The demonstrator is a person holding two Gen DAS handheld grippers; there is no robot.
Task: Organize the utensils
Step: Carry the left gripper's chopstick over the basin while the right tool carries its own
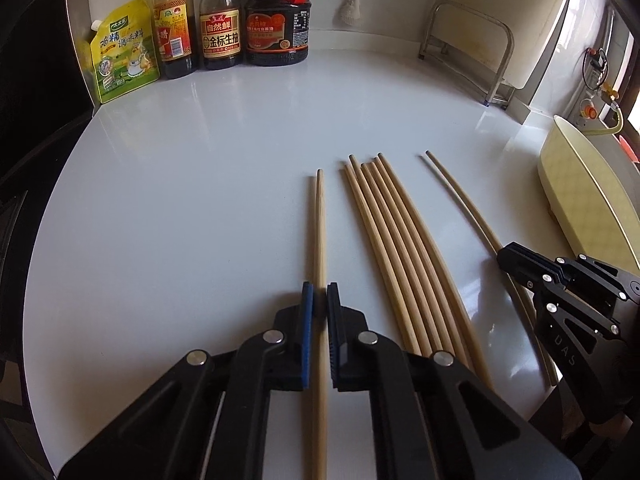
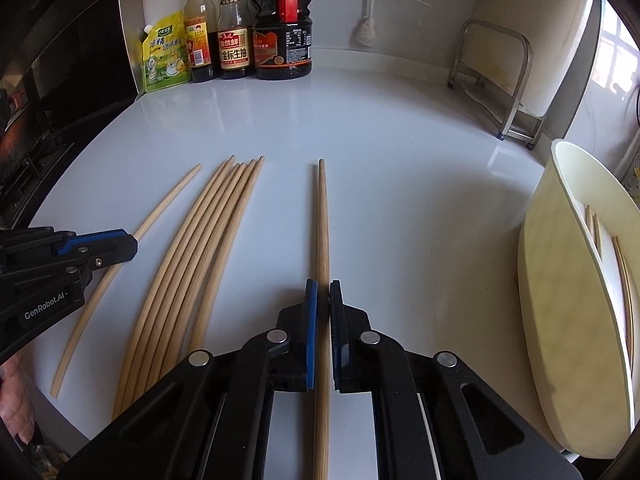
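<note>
chopsticks (image 1: 400, 248) on counter (image 1: 200, 180), bottles (image 1: 220, 20) behind, container (image 1: 580, 192) right

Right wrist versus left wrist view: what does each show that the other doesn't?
Only right wrist: chopsticks already inside the cream holder, and a person's fingers. Only left wrist: an orange knob on the wall. Both: the left gripper and right gripper, each shut on one chopstick, the loose bundle between them, sauce bottles.

A glossy white counter (image 1: 180, 184) carries a bundle of chopsticks (image 1: 396, 248) near its front edge, with a single chopstick (image 2: 322, 216) on either side. A pouch (image 1: 122, 52) and three bottles (image 1: 222, 20) stand at the back left corner, a cream tray (image 1: 584, 192) along the right edge, a metal rack (image 1: 468, 52) at the back right.
</note>
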